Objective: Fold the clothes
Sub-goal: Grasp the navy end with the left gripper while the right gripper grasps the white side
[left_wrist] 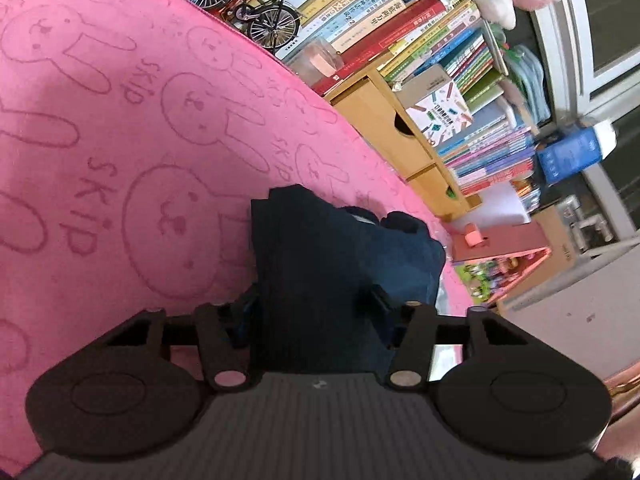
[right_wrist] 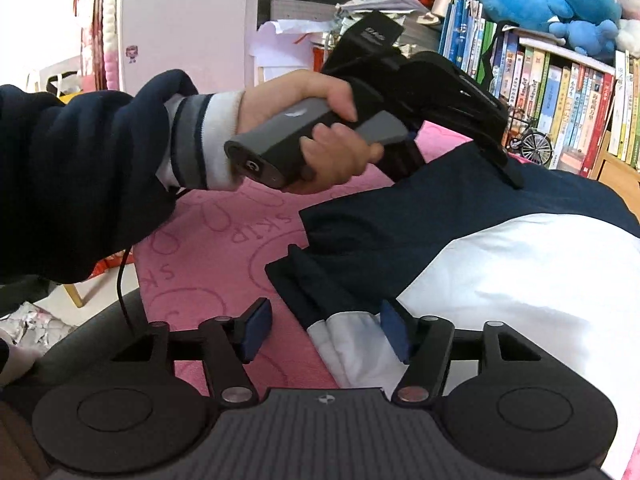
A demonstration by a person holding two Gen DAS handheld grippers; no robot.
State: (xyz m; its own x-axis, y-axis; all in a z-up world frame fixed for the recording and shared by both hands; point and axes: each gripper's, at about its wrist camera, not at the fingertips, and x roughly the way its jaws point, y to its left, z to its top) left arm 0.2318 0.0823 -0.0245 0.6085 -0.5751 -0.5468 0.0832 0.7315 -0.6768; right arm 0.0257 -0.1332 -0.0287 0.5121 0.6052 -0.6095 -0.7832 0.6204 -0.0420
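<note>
two grippers on one navy-and-white garment

two grippers work a single garment (right_wrist: 460, 264) spread on the pink rabbit-print cloth (left_wrist: 120, 140) over the tabletop, the garment lying toward the edge that meets the bookshelf (left_wrist: 460, 92). its white body and navy sleeve look only partly flattened, so i judge a fold is under way. to do it well, carry the pinched navy cloth over in one level sweep and lay edge onto edge, while the other side pins the cuff so the layers do not drag.

the left gripper (left_wrist: 314, 300) is clamped on a bunch of navy fabric, held up off the cloth. the right gripper (right_wrist: 326, 330) stands spread wide, its jaws astride the white cuff (right_wrist: 352, 344) without pinching it.

hard to make out: which part of the garment the left holds. its fingertips are buried in fabric, and the garment's far right side is cut off by the frame.
</note>
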